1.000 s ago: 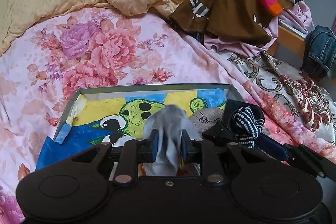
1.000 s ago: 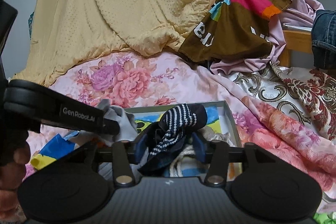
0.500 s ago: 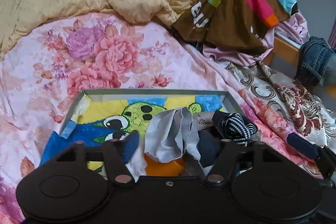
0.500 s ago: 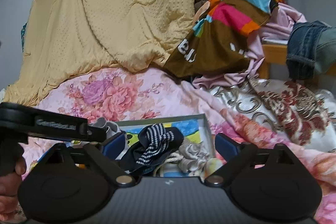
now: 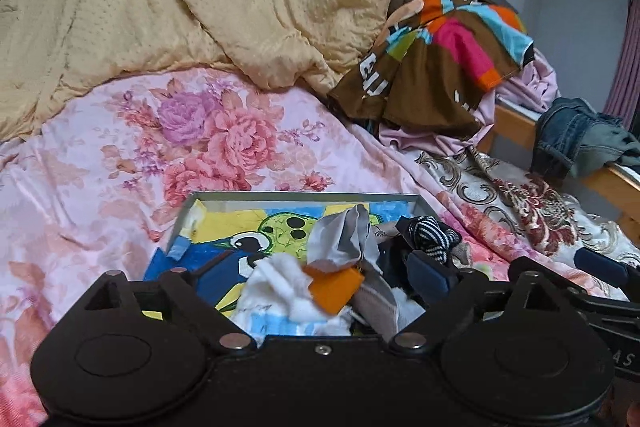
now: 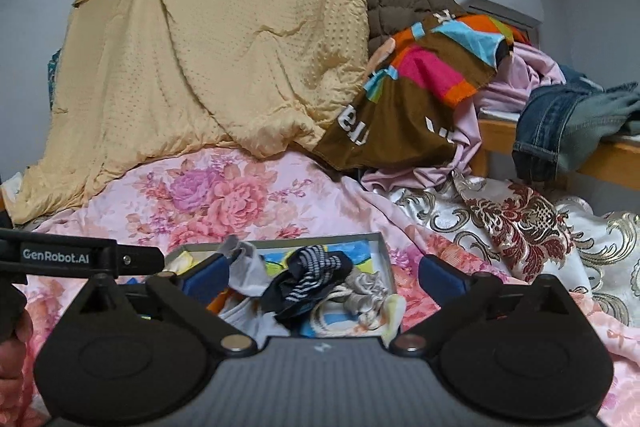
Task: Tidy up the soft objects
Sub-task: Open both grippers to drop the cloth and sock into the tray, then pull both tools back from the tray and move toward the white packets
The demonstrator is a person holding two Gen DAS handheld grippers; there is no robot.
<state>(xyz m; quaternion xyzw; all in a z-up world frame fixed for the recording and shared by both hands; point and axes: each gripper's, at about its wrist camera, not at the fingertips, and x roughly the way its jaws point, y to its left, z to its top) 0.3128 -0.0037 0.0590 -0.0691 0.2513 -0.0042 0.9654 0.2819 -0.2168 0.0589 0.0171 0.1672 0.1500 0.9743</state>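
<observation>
So it's a pretty messy bed: pink floral bedsheet across the front, a big yellow quilt heaped up behind it, and a brown multicolour shirt dumped on the right with some jeans hanging over a wooden rail. Sitting on the sheet is a shallow box with a cartoon print on the bottom, and that's where the soft stuff is. There's a grey sock standing up crumpled near the middle, a dark striped sock just to its right, plus white cloth and an orange bit in the near part of the box, all kind of piled on each other. The left gripper has its jaws spreading apart over the pile, pads not pressing on anything, grey sock just lying loose between them. The right gripper is likewise opening wide, striped sock below and between the fingers but clear of both pads. Both socks are resting in the box.
</observation>
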